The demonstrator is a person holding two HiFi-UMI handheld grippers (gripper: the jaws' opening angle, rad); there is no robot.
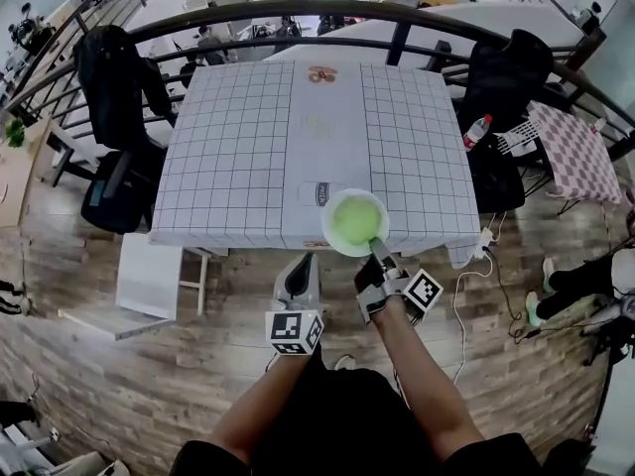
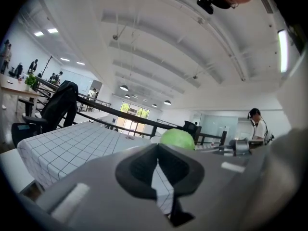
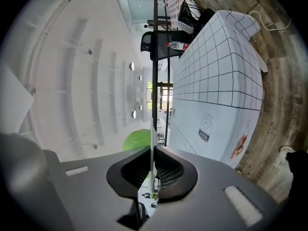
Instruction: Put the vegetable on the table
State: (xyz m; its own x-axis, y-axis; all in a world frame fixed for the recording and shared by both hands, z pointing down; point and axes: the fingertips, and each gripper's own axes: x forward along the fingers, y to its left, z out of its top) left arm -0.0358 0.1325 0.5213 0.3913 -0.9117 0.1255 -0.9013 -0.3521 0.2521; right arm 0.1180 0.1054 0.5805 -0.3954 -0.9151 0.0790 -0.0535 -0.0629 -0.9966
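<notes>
A round green vegetable (image 1: 354, 223) lies on a white plate (image 1: 330, 208) that hangs over the near edge of the table (image 1: 238, 157), which wears a grid cloth. My right gripper (image 1: 378, 247) is shut on the plate's near rim. In the right gripper view the thin plate rim (image 3: 153, 154) runs edge-on between the jaws of my right gripper (image 3: 153, 173), with the vegetable (image 3: 136, 139) just left of it. My left gripper (image 1: 299, 267) hangs below the table edge, shut and holding nothing. Over the jaws of my left gripper (image 2: 157, 171) the vegetable (image 2: 177, 138) shows.
Black chairs draped with jackets stand at the table's left (image 1: 115, 82) and right (image 1: 508, 72). A water bottle (image 1: 476, 132) is by the right chair. A curved black railing (image 1: 298, 13) runs behind. A white low stand (image 1: 149, 276) sits at front left, a cable (image 1: 466, 291) on the floor at right.
</notes>
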